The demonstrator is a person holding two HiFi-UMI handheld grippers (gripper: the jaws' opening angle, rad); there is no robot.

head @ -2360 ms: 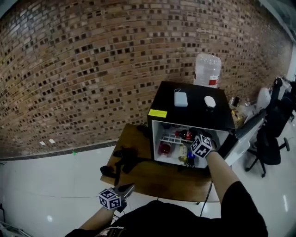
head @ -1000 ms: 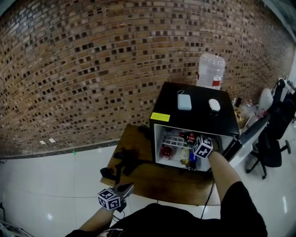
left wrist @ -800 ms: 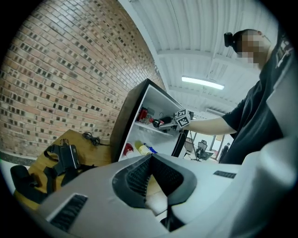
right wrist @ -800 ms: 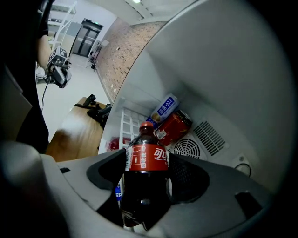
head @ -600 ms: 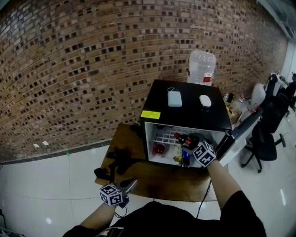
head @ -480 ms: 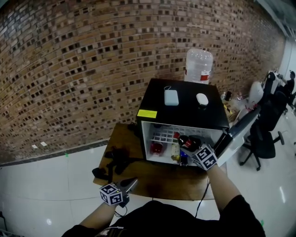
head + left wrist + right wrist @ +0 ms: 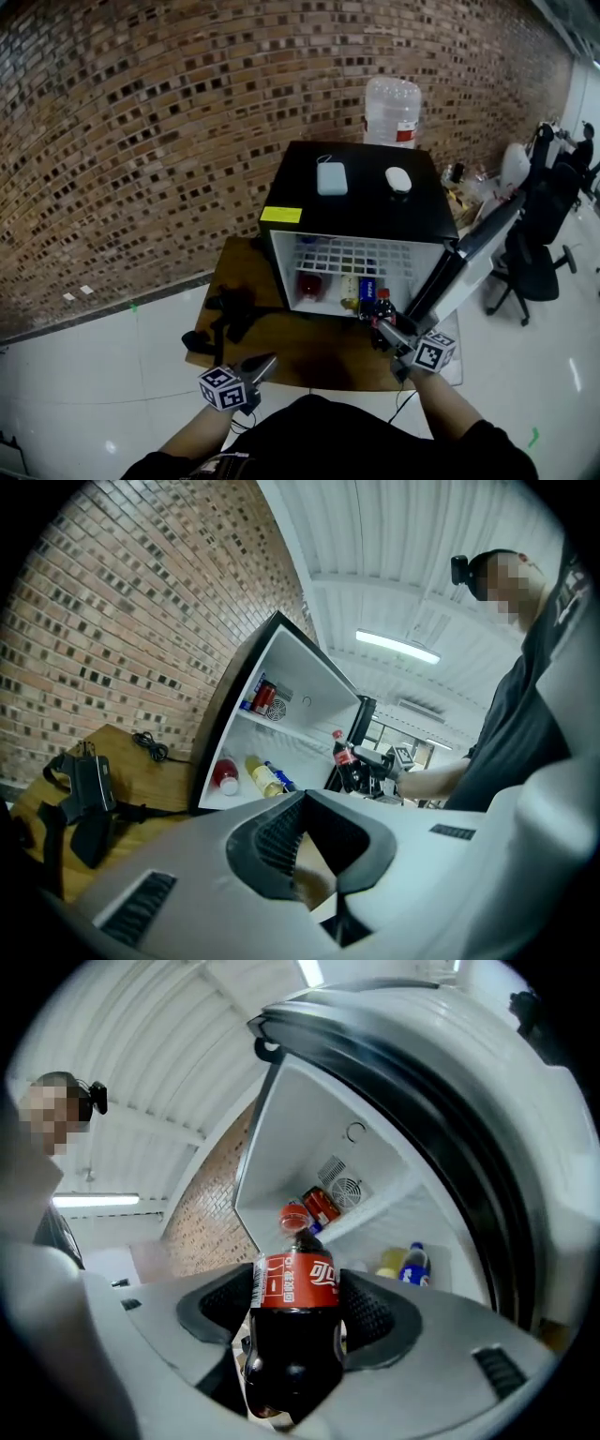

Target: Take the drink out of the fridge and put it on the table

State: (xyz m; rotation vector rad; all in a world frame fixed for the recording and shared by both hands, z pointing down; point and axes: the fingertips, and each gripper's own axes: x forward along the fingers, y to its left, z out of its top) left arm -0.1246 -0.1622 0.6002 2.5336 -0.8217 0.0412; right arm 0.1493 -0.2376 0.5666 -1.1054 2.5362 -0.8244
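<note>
The right gripper (image 7: 292,1324) is clamped on the dark cola bottle with a red label and red cap (image 7: 292,1283), its 2 ribbed black pads pressing the bottle's lower body from either side. The bottle is outside the black mini fridge with a white interior (image 7: 361,202), held in the air just in front of the opening, beside the open door (image 7: 469,253) and above the front strip of the brown wooden table (image 7: 309,352). It has not yet been set down. The left gripper (image 7: 265,361) hangs low near the table's front edge, jaws together on nothing.

3 other drinks lie on the fridge floor: a red bottle (image 7: 309,284), a yellow one (image 7: 349,291) and a blue can (image 7: 367,288).

Risks from here, as I judge them:
- The bottle is smooth and round and gripped low, so a tilt of the wrist could let the heavier top swing or the body slip through the pads.
- The door stands just beside the gripper; a sideways move could knock the bottle against it.
- The bare table in front of the fridge looks narrow, though the wide lens may distort this. A bottle placed near the edge could topple off on release.
- A black strap-like clutter (image 7: 230,314) covers the table's left part, limiting room there.
</note>
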